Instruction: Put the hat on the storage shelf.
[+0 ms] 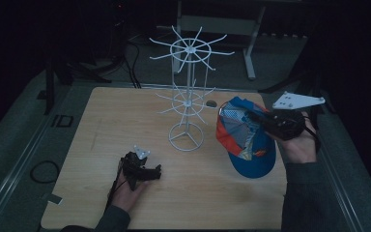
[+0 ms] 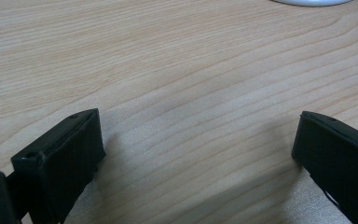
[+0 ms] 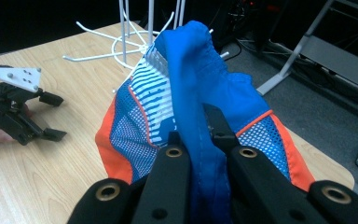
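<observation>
one blue and orange cap (image 1: 245, 140) hangs over the right side of the wooden table (image 1: 101, 125), just right of the white wire rack (image 1: 187, 92). the right gripper (image 1: 265, 122) pinches the cap's blue edge between its black jaws, and the cloth hides the jaw tips in the right gripper view. the cap's brim points to the near side. the left gripper (image 1: 150, 170) rests low on the table, near the front and left of the rack, with its jaws spread wide and nothing between them. the room behind the table is dark and hard to make out.
</observation>
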